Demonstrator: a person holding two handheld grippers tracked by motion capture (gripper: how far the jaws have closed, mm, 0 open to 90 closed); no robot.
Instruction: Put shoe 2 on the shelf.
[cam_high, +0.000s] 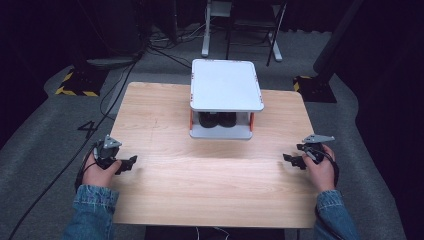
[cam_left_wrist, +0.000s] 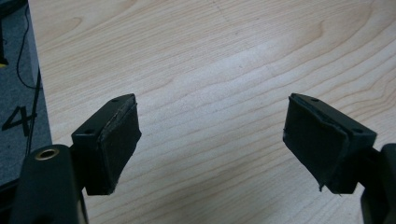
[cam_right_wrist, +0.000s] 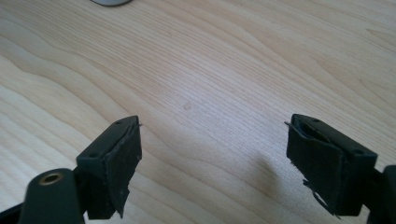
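At the table's (cam_high: 210, 180) near edge, two hand-held grippers are resting with nothing in them.
The left gripper (cam_high: 131, 162) is sitting at eight o'clock, the right gripper (cam_high: 289, 159) at four o'clock, both with jaws standing wide apart over bare wood; the white two-tier shelf (cam_high: 226, 85) is standing well apart at twelve o'clock, dark items lying on its lower tier.

Left gripper (cam_high: 131, 162) low at near left, jaws spread wide, nothing between, pointing inward. Right gripper (cam_high: 289, 158) low at near right, jaws likewise wide apart, empty, pointing inward. Denim sleeves (cam_high: 92, 206) on both forearms.
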